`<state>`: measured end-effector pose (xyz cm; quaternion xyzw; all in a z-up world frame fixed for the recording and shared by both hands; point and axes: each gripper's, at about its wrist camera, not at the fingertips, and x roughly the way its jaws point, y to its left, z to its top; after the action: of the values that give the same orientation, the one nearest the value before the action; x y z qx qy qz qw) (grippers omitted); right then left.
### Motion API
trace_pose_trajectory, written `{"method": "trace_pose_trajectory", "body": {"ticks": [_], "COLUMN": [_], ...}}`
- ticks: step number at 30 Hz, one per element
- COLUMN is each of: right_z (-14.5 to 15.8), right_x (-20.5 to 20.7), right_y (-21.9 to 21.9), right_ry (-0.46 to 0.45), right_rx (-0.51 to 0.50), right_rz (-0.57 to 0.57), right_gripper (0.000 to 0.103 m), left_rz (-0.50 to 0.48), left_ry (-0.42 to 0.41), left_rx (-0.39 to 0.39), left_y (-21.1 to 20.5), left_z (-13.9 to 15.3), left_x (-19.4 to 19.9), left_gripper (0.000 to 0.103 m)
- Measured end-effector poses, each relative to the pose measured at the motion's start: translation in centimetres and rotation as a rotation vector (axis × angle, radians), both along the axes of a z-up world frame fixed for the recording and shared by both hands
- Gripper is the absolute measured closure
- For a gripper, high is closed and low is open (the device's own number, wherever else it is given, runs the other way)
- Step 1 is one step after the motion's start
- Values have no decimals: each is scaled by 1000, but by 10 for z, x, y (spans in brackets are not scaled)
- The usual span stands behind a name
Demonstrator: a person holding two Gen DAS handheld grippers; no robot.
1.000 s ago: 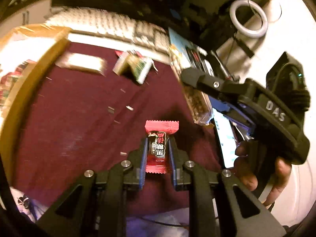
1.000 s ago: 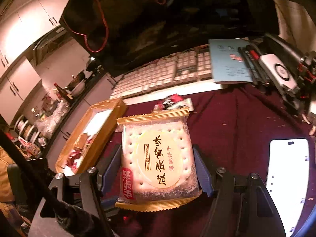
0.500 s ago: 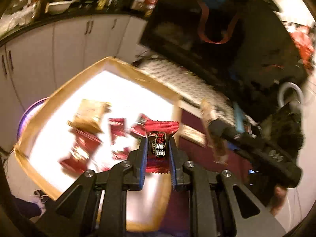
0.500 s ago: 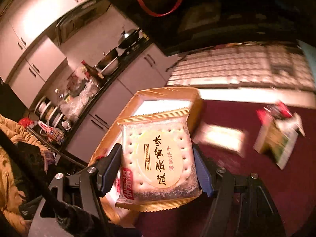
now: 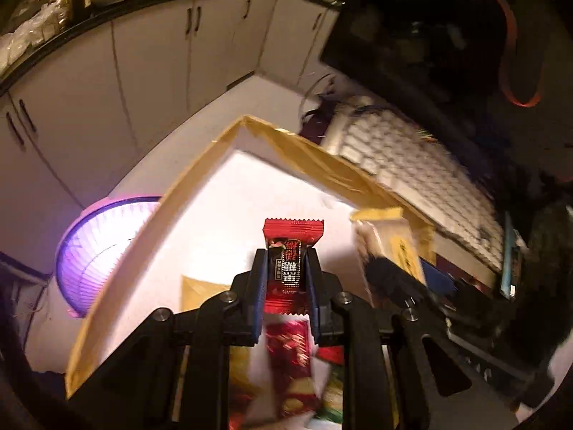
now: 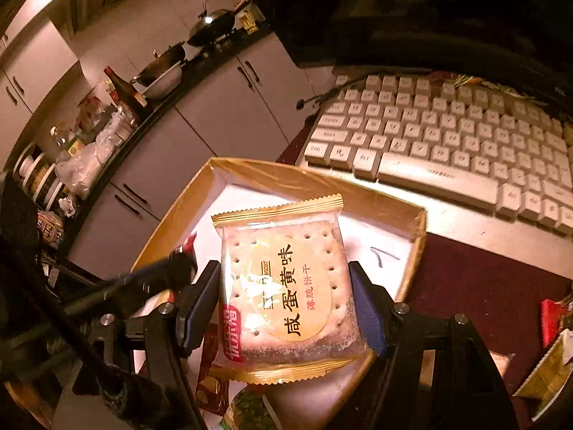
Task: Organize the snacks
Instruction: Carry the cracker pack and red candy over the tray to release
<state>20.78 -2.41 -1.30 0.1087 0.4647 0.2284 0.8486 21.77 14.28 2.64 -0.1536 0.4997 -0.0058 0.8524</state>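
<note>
Left gripper (image 5: 285, 265): both blue-padded fingers (image 5: 258, 279) are pressed against the sides of a small red foil-wrapped candy bar (image 5: 290, 251), which stands upright between them with its crimped top edge projecting past the fingertips. This candy bar is suspended above the white interior of a shallow cardboard box with tan taped walls (image 5: 315, 157); blurred red and yellow snack wrappers (image 5: 286, 354) lie on the box floor below. Right gripper (image 6: 284, 297): fingers spread wide and clamped on the two side edges of a square clear-and-gold packet of salted egg yolk biscuit (image 6: 286, 286), held flat, face up, over the same box (image 6: 315, 179). A white computer keyboard (image 6: 447, 132) lies just beyond the box's far wall, on a dark maroon table cover (image 6: 476, 286). A purple ribbed plastic basket (image 5: 96, 243) sits beside the box's left wall.
</note>
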Motion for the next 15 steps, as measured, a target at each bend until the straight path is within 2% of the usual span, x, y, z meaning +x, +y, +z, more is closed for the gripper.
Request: {"method": "trace_pose_trajectory", "body": {"ticks": [6, 10, 11, 12, 14, 15], "right_z": [-5, -8, -8, -7, -1, 7], "right_x": [-3, -4, -4, -3, -5, -11], "right_y": [17, 26, 26, 25, 16, 7], "right_ry": [-20, -36, -35, -33, -24, -26], "right_rx": [-125, -158, -151, -143, -95, -65], "right_rz": [37, 62, 70, 69, 49, 38], "right_gripper": [33, 33, 32, 32, 32, 32], "left_rz": [14, 24, 26, 29, 53, 68], "left_ry": [90, 136, 137, 127, 62, 24], "left_rx": [47, 28, 26, 24, 32, 46], "left_y": [3, 5, 7, 8, 11, 11], "left_z": [-18, -30, -31, -29, -18, -10], "left_x": [25, 30, 29, 26, 14, 4], "left_gripper": [81, 79, 72, 59, 48, 46]}}
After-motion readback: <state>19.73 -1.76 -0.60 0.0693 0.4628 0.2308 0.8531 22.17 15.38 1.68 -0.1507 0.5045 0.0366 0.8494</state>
